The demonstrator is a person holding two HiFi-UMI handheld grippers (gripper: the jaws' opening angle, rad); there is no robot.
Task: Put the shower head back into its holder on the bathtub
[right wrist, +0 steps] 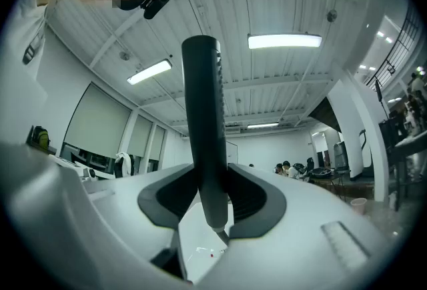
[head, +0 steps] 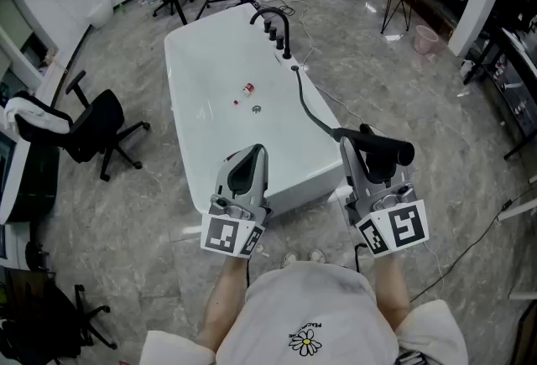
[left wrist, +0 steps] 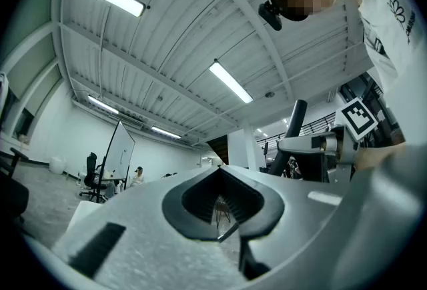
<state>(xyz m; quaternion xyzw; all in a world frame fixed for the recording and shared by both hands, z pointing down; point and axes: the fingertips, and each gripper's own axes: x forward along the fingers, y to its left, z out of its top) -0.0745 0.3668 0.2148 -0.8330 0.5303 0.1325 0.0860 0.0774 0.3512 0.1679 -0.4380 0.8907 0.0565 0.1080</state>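
- The black shower head (head: 382,147) is not in its holder. It is held in the air just off the near end of the white bathtub (head: 186,78), above the grey floor (head: 126,212).
- In the right gripper view the shower head's handle (right wrist: 202,129) stands upright and runs straight up between the two pads.
- A black hose (head: 307,109) trails from the shower head, curves along the tub's right rim, and ends at a small fitting on that rim.
- A black tap and a row of black fittings (head: 275,26) stand at the far end of that rim. The holder is probably among them, but I cannot tell which one it is.
- The shower head is well apart from those fittings, so it has most of the tub's length to travel.
- The right claw (head: 362,145) is grasping the shower head by its handle. Its jaws stand wide only because the handle is thick, and the pads press on both sides.
- Gripping the handle rather than the hose likely gives control over how the head is aimed at the holder.
- The left claw (head: 250,160) hovers over the tub's near rim, clenched shut with nothing in it and touching nothing.
- Inside the tub lie a small red and white object (head: 247,90) and the drain (head: 257,109).
- A black office chair (head: 101,128) stands on the floor left of the tub.
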